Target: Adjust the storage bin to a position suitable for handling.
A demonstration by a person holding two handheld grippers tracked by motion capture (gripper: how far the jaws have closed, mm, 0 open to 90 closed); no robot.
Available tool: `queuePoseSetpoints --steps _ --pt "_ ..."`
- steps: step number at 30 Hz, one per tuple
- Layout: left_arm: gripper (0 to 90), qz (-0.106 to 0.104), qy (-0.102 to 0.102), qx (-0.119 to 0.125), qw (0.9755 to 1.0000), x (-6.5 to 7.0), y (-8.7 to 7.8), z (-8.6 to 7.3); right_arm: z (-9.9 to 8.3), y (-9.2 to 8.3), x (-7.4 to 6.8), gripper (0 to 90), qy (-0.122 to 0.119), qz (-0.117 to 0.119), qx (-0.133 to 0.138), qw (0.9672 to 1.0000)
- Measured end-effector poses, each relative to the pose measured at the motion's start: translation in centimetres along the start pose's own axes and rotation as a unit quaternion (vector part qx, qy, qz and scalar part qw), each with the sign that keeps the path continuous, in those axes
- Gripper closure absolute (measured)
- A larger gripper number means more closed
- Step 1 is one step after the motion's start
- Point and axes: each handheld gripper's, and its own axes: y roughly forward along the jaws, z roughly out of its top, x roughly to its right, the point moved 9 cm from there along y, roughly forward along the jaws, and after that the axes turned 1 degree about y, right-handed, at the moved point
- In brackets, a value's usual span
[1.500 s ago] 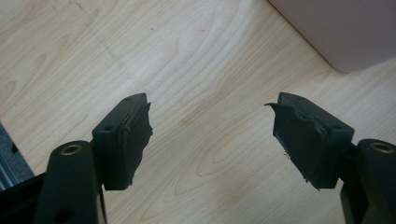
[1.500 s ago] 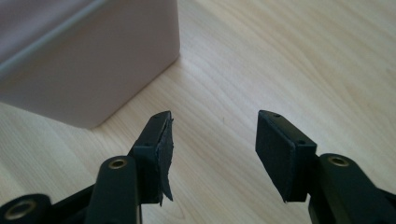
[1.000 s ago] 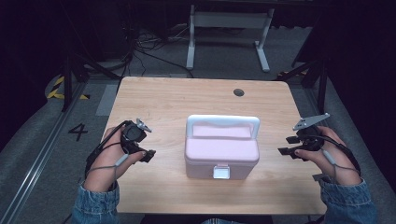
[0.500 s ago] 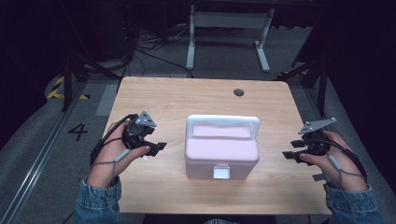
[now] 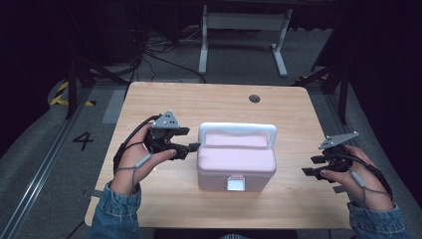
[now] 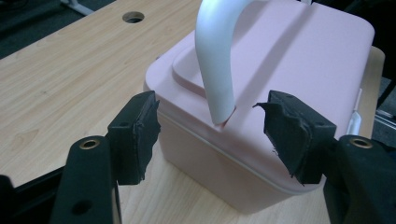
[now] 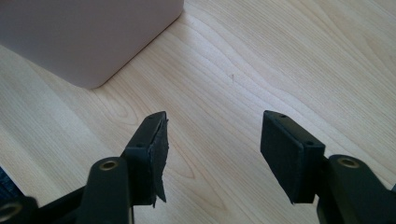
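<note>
While the right hand-held gripper [image 5: 313, 166] idles unclenched at frame right, the left hand-held gripper [image 5: 190, 147], jaws just narrowing around nothing, approaches the pink plastic box's [image 5: 236, 167] white handle [image 6: 215, 60], needing a final advance.

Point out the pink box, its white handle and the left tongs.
pink box [image 5: 236, 162], high view, on the flat lid.
white handle [image 6: 215, 60], left gripper view, on the curved arm near its foot.
left tongs [image 6: 212, 133], left gripper view, midway between the two black tips, which stand apart.

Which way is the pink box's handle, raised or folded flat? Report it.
Raised. The white handle arcs up off the lid of the pink box, shut with its front latch down.
</note>
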Motion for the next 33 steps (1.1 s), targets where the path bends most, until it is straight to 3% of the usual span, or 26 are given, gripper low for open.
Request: queuePoseSetpoints --steps 3,5,10,18,22,25,29,33 --pt "36.2 -0.006 -0.013 0.012 0.9998 0.3 0.3 0.4 0.0 0.1 0.0 42.6 0.0 0.0 -0.001 1.0" --pt "35.1 -0.006 -0.002 0.022 0.9997 0.6 0.6 0.8 0.0 0.2 -0.1 42.4 0.001 0.002 -0.002 1.0" --pt "33.9 -0.003 -0.011 0.051 0.9986 0.9 1.8 1.9 -0.1 0.5 -0.1 42.2 0.003 0.003 -0.006 1.0" --pt "38.0 0.013 -0.014 0.069 0.9975 0.7 3.7 2.7 -0.3 0.6 -0.1 42.3 0.008 0.005 -0.001 1.0" --pt "43.4 0.011 -0.018 0.067 0.9976 0.8 4.4 2.9 -0.6 0.5 -0.1 42.4 0.011 0.003 0.001 0.9999" --pt "51.2 0.02 -0.013 0.057 0.9981 0.8 4.9 2.9 -0.8 0.4 0.0 42.5 0.018 0.001 0.001 0.9998" --pt "63.9 0.044 0.009 0.045 0.998 0.7 5.4 3.0 -0.8 0.3 -0.1 42.9 0.019 0.003 0.004 0.9998" --pt "77.8 0.069 0.025 0.045 0.9963 0.8 4.9 3.2 -0.4 0.5 -0.2 43.0 0.015 0.005 0.006 0.9999"
